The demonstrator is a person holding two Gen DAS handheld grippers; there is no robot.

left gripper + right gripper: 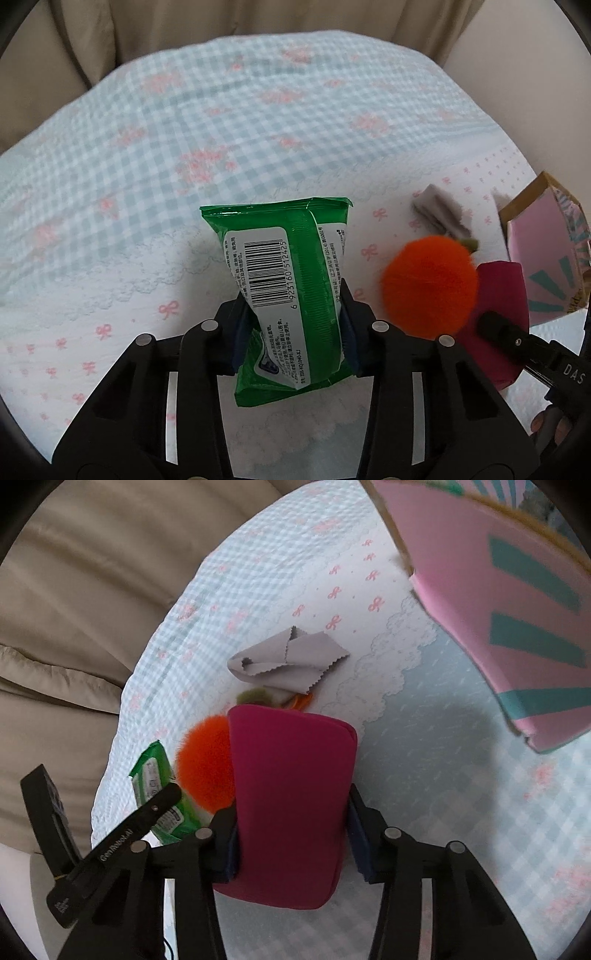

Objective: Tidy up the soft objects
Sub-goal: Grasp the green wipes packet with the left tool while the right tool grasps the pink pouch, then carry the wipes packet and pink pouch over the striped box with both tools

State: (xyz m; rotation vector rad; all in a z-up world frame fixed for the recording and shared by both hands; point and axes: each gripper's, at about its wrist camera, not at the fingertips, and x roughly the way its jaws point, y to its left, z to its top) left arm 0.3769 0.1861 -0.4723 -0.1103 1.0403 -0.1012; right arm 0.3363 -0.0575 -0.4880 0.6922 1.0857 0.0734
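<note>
Green wipes pack (pixel 291 291) upright in left tool (pixel 293 325).

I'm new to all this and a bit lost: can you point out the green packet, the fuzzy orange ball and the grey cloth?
Green packet (pixel 280 291): left wrist view, on its white barcode label.
Fuzzy orange ball (pixel 428 288): left wrist view, middle of the fluff.
Grey cloth (pixel 284 661): right wrist view, centre of the folded fabric.

The pink box (pixel 517 602) is cut off by the right-wrist picture's top and right edges. The magenta pouch (pixel 291 794) hides most of the orange pom-pom (pixel 203 764); the wipes pack's (pixel 291 291) small print is unreadable.
</note>
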